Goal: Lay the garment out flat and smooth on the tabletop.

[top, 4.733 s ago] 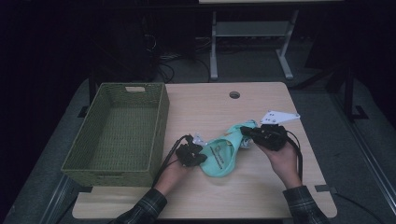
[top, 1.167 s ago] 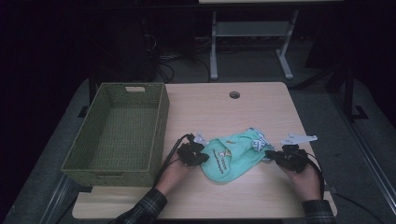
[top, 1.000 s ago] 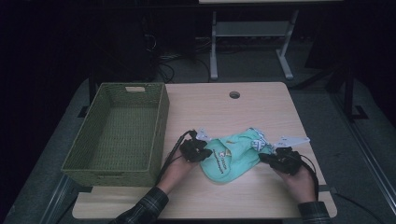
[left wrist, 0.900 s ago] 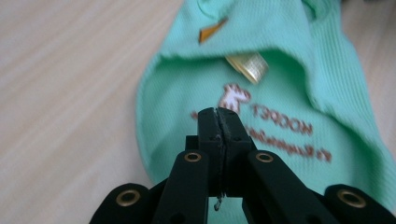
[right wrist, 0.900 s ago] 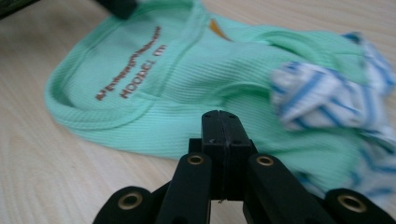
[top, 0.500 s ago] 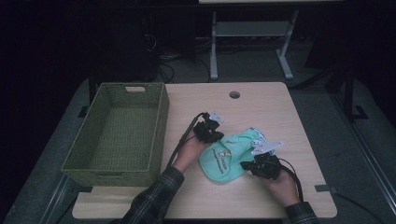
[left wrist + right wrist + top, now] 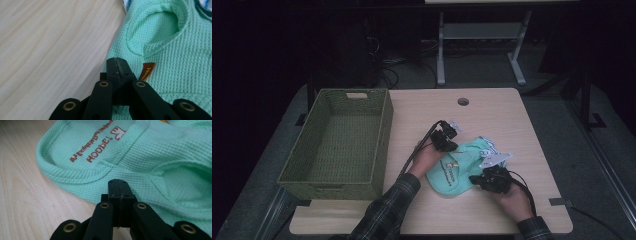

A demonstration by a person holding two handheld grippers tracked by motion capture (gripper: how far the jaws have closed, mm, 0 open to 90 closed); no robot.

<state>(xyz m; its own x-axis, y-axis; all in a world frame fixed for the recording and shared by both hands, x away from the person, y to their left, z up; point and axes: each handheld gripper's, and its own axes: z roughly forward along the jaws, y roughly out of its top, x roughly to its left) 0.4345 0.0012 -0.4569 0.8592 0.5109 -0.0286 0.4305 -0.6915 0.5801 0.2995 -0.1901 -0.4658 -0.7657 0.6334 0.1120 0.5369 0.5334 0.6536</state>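
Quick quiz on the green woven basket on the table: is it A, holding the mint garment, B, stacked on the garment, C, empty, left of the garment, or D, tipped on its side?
C: the green woven basket stands upright with only its bare bottom showing, while the mint garment lies on the table to its right.

Left gripper (image 7: 447, 141) now farther up along the garment (image 7: 460, 167)

The garment (image 7: 175, 50) is mint-green cloth with a waffle knit, matt and bumpy, its brown lettering (image 7: 100, 147) flat on the weave and a small glossy brown tag (image 7: 147, 70) at a seam. The counter (image 7: 50, 45) looks like pale wood, smooth, with fine grain. The basket (image 7: 337, 145) is woven green wicker, rough. Each hand-held gripper (image 7: 118, 185) has matt black plastic jaws with brass-coloured rivets (image 7: 104, 205).
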